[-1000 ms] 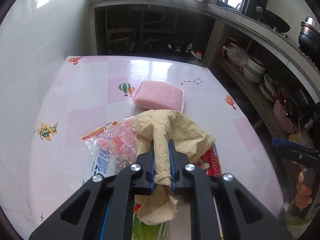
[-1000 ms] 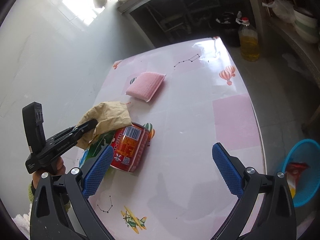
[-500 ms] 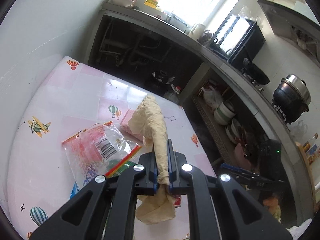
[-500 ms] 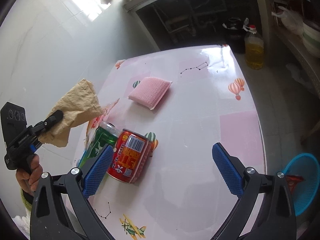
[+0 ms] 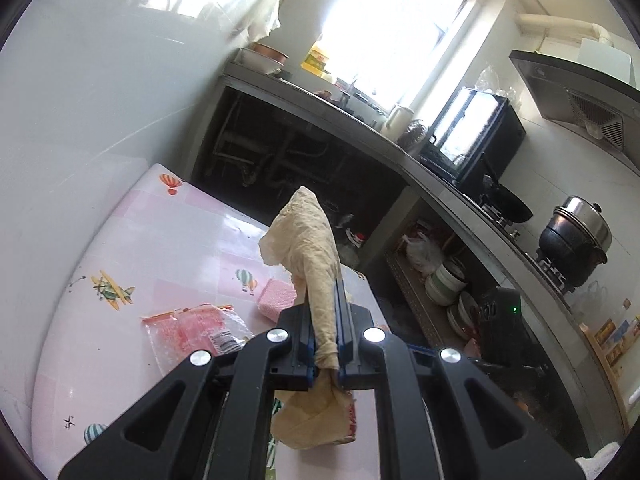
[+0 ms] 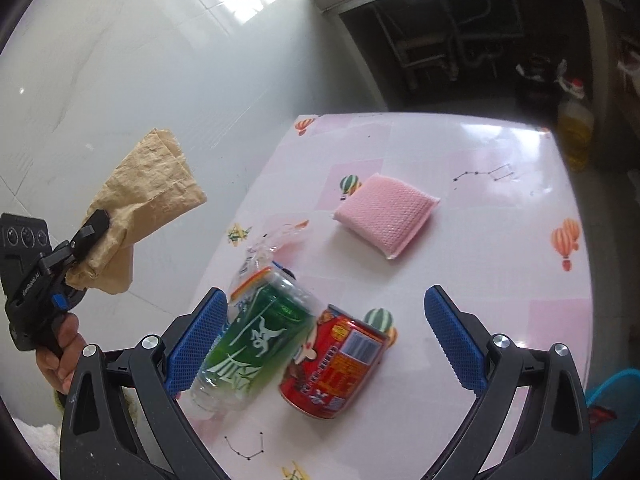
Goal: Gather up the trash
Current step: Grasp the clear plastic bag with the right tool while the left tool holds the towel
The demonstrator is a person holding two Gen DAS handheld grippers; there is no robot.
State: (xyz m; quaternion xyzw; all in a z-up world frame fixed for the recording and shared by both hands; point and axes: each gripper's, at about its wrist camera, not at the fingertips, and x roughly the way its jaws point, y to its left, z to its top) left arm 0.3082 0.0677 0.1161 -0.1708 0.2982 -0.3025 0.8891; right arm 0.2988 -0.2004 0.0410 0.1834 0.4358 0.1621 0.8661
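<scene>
Left gripper [image 5: 325,312] clamps a crumpled tan paper bag [image 6: 148,184]; right gripper [image 6: 326,340] gapes empty over green bottle [image 6: 256,340] and red barcoded can [image 6: 334,368], lettering unreadable; pink sponge [image 6: 386,210] at 1 o'clock.

The left gripper [image 5: 325,320] is raised, its fingers [image 5: 305,330] pinched nearly together. The right gripper [image 6: 326,342] points downward, fingers [image 6: 454,338] spread wide.

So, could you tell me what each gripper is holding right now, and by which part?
The left gripper pinches the crumpled brown paper near its lower end, off the table. The right gripper is open, holding nothing.
</scene>
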